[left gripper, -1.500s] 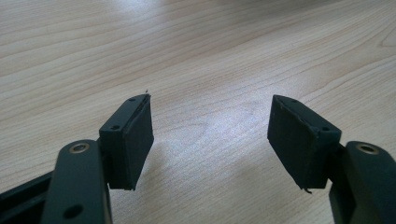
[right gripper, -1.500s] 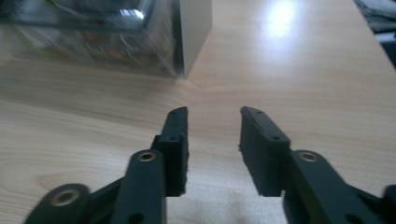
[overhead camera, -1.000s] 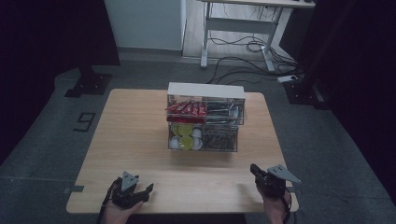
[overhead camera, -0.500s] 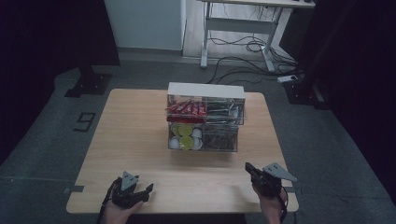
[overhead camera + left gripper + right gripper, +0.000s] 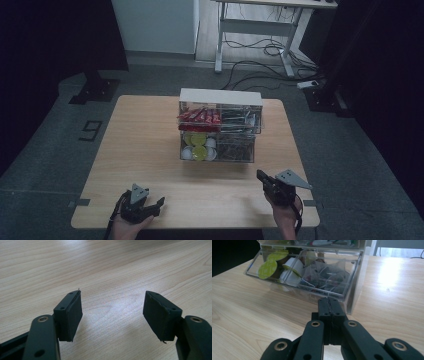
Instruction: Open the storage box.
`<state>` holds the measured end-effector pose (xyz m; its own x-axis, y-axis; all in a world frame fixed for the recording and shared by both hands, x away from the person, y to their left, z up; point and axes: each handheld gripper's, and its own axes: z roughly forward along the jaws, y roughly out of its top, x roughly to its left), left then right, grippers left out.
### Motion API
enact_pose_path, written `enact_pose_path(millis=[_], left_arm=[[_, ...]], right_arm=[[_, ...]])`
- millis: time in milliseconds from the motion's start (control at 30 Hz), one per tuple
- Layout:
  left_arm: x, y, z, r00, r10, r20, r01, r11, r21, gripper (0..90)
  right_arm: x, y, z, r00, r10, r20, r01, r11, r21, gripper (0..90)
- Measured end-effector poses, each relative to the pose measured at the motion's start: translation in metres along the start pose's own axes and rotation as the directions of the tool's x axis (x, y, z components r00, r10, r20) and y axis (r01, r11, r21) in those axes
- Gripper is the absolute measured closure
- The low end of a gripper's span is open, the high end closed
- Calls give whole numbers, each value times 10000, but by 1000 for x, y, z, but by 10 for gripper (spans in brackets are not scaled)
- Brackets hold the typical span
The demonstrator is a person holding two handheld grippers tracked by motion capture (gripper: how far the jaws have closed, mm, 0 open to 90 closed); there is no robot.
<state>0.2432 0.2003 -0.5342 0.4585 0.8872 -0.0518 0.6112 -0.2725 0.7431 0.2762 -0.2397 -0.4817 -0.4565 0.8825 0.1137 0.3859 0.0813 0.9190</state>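
A clear plastic organizer box (image 5: 220, 130) with a white top stands at the table's middle. Its upper bins hold red packets (image 5: 199, 117) and dark items; its lower bins hold green-lidded pods (image 5: 196, 145) and tea bags (image 5: 324, 277). My right gripper (image 5: 261, 176) is near the front right of the table, pointing at the box, jaws shut with nothing between them (image 5: 329, 305). My left gripper (image 5: 150, 204) rests at the front left edge, open over bare wood (image 5: 112, 307).
The wooden table (image 5: 145, 150) has free room to the left and right of the box. A floor marker reading 9 (image 5: 91, 131) lies to the left. A desk frame and cables (image 5: 260, 50) stand behind the table.
My right gripper has shifted a little left and toward the box. The left gripper has stayed put.
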Motion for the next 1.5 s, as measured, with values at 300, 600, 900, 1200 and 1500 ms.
enact_pose_path(millis=[300, 600, 900, 1200, 1500], left_arm=[[1, 1, -3, 10000, -54, 5, 54, 10000, -84, 317], [2, 0, -3, 10000, -90, -8, 90, 9999, -73, 318], [1, 0, -3, 10000, -95, 0, 95, 9999, -57, 319], [2, 0, -3, 9999, -97, -26, 97, 9999, -66, 318], [2, -1, -3, 10000, -72, -17, 71, 10000, -25, 319]], right_arm=[[8, 10, 8, 9998, -145, -131, 143, 9998, -120, 891], [10, 15, 20, 9997, -134, -220, 132, 9999, -85, 891], [16, 19, 35, 9989, -171, -428, 169, 9998, -49, 891], [22, 21, 51, 9978, -191, -633, 197, 9998, 88, 891], [26, 21, 64, 9967, -204, -781, 220, 9996, 203, 891]])
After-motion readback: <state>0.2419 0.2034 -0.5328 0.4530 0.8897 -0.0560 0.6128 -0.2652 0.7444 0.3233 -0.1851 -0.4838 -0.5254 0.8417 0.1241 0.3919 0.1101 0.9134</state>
